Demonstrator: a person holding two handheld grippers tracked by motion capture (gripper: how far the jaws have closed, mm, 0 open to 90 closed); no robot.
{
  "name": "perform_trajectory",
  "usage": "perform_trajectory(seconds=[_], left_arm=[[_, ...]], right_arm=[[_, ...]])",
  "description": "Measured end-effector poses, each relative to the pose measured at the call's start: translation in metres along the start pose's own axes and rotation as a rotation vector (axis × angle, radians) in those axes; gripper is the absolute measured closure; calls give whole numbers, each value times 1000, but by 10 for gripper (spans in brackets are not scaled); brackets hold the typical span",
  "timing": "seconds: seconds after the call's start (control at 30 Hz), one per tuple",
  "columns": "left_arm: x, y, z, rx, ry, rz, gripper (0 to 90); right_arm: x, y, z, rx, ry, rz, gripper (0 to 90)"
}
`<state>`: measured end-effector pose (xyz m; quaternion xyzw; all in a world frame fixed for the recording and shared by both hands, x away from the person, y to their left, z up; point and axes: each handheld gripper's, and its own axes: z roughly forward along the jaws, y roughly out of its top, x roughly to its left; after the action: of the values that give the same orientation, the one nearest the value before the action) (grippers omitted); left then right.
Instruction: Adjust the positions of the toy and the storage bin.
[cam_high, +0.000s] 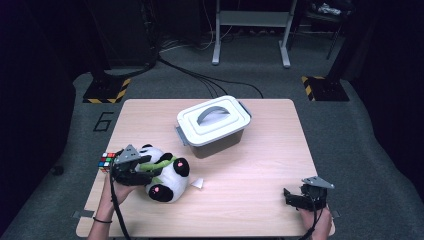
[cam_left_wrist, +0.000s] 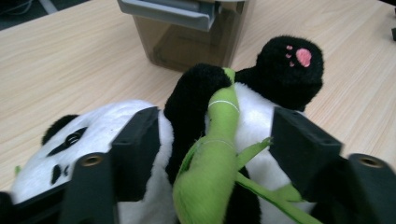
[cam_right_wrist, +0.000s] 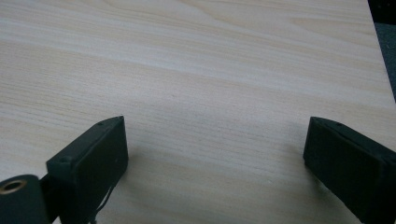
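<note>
Left gripper over plush panda (table's near-left corner).
We note its jaws parted astride the panda's green stalk, not clamping; right gripper wide open, empty.

A black-and-white plush panda is lying at the left front of the light wooden table, a multicoloured puzzle cube just left of it, a lidded grey plastic box standing behind.
</note>
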<state>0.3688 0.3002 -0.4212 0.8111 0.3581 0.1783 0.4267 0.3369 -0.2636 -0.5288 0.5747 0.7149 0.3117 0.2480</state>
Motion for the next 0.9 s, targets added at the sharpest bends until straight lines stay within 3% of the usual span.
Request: perform_trajectory(seconds=[0.13,0.17,0.23,0.47,0.53,0.7,0.73,0.9], left_arm=[[-3,-1,-12,5,19,-7,173],[-5,-4,-19,15,42,-11,162],[-6,-6,-23,14,50,-14,156],[-7,-28,-46,23,124,-49,133],[-5,-42,-52,46,142,-82,120],[-2,-63,-50,82,152,-139,72],[-3,-74,-45,96,163,-173,59],[-4,-96,-29,150,198,-213,24]], right_arm=[[0,0,0,0,0,0,58],[0,0,0,0,0,0,59],[0,0,0,0,0,0,59],[0,0,0,0,0,0,59],[0,0,0,0,0,0,58],[0,0,0,0,0,0,58],[0,0,0,0,0,0,58],[0,0,0,0,0,0,59]])
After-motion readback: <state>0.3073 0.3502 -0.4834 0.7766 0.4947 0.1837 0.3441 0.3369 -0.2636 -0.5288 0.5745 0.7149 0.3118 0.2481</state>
